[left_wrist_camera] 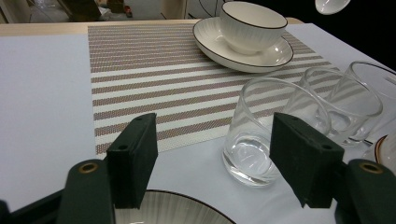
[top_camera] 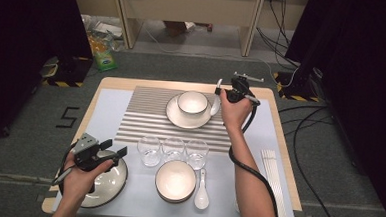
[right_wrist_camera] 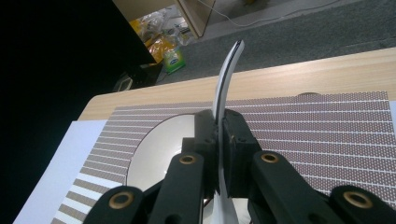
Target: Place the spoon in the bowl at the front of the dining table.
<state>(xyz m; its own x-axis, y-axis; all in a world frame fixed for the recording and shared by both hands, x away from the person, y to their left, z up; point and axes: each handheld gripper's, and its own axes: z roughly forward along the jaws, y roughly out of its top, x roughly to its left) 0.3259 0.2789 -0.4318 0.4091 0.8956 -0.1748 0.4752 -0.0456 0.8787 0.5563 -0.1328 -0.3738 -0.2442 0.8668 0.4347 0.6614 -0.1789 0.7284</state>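
My right gripper (right_wrist_camera: 218,140) is clamped on the white spoon (right_wrist_camera: 226,74) just above the bowl (top_camera: 193,102) on its plate (top_camera: 176,118), so I should lower it slowly and level, while my left gripper (left_wrist_camera: 212,154) waits open over the near plate (left_wrist_camera: 163,210)

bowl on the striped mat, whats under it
The bowl sits on a white dark-rimmed plate, which lies on the striped placemat. The plate's centre and the mat beneath are covered, so they cannot be seen.
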